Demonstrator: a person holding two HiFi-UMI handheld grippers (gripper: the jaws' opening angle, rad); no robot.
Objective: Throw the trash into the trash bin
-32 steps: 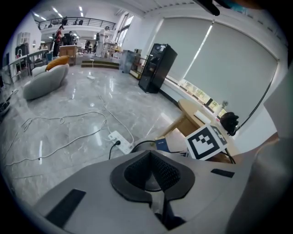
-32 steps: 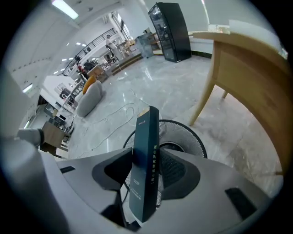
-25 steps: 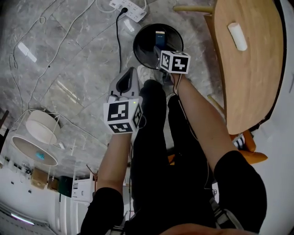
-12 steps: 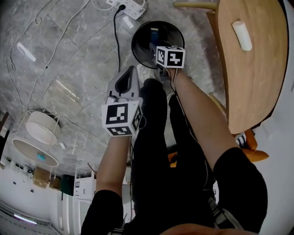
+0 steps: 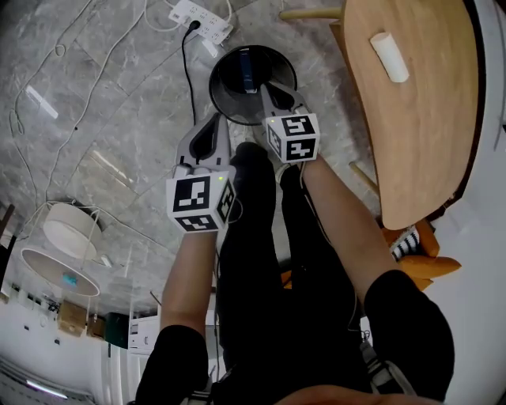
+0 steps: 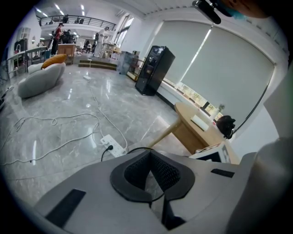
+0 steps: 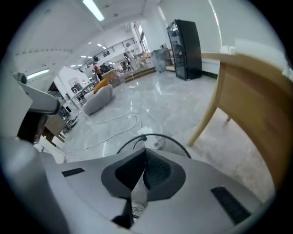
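Observation:
The round black trash bin [image 5: 229,87] stands on the grey marble floor in front of the person's feet. A blue-and-white piece of trash [image 5: 246,70] lies inside it. My right gripper [image 5: 273,93] hangs over the bin's near rim. Its jaws are closing and its tips meet, with nothing between them [image 7: 145,151]. The bin's rim [image 7: 176,140] shows just beyond them. My left gripper [image 5: 213,130] is to the left of the bin, also shut and empty [image 6: 149,153]. On the wooden table [image 5: 427,134] at the right lies a white roll [image 5: 389,57].
A white power strip [image 5: 198,14] with a black plug and loose cables lies on the floor behind the bin. A slanted table leg [image 7: 208,116] stands right of the bin. A white round lamp [image 5: 71,229] sits at the lower left. The person's black-clad legs fill the middle.
My right gripper has risen from the bin's mouth and drawn back toward the person, and its jaws have gone from open to shut. The left gripper has shifted slightly.

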